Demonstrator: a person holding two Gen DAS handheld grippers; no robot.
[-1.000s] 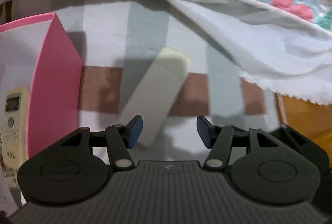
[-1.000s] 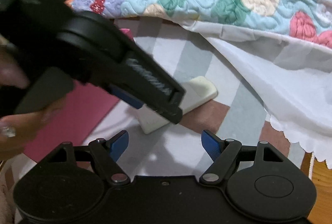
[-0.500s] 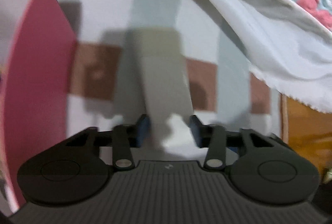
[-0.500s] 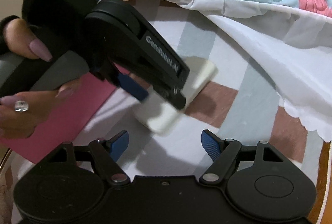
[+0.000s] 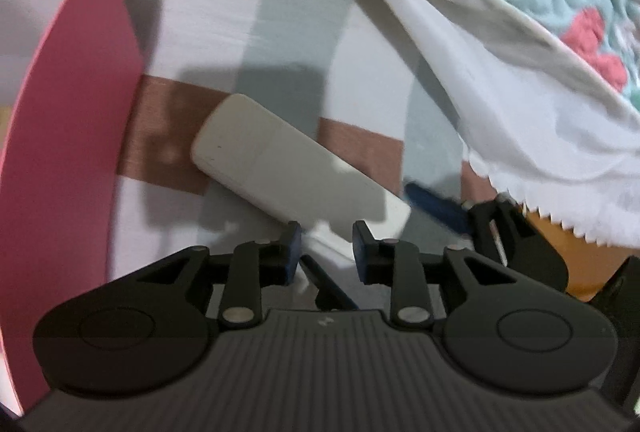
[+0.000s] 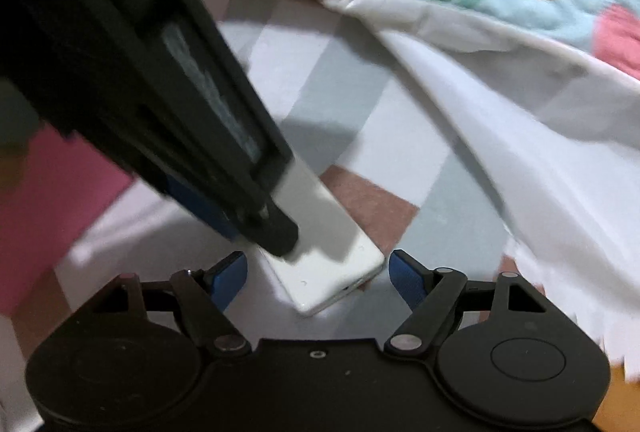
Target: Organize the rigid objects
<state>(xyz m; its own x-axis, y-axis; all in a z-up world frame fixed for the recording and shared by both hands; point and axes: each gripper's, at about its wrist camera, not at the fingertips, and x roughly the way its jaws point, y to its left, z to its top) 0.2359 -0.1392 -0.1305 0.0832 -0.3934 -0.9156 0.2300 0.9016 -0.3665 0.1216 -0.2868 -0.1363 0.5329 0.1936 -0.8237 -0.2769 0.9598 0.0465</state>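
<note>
Remote (image 5: 296,171) swung, rounded end now toward box (image 5: 72,103)

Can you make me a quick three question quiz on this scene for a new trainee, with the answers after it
1. True or false: the left gripper has its blue pads on either side of the near end of the white bar.
2. Multiple choice: what stands just left of the white bar in the left wrist view? A) a glass jar B) a pink box C) a metal pan
3. Fill in: the right gripper has its jaws ____, with the end of the white bar lying between and just ahead of its fingertips.

Key: 1 true; 2 B; 3 open
</note>
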